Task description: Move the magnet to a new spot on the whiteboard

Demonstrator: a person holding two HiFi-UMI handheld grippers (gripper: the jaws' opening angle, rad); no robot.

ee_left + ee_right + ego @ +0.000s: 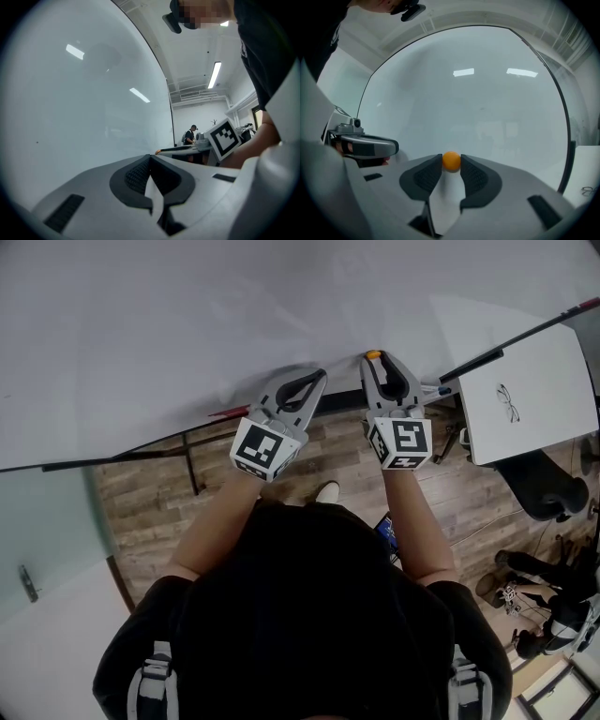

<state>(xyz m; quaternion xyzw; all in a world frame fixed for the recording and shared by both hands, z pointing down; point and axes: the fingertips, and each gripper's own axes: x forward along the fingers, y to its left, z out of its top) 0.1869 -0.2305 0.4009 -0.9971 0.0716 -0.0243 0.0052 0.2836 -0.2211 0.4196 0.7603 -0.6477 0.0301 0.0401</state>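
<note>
The small round orange magnet (pixel 451 160) sits between the tips of my right gripper (pixel 451 161), whose pads press on both its sides, right at the whiteboard (pixel 478 103). From the head view the magnet (pixel 373 355) shows at the tip of the right gripper (pixel 380 360) against the whiteboard (pixel 187 324). My left gripper (pixel 317 377) is level beside it, tips by the board's lower edge. In the left gripper view its jaws (pixel 151 157) are shut with nothing between them, and the whiteboard (pixel 70 93) fills the left.
A white table (pixel 525 399) with a pair of glasses (pixel 506 401) stands to the right. The board's black stand (pixel 192 465) and wooden floor (pixel 150 493) lie below. A distant person (pixel 190 135) stands in the room's background.
</note>
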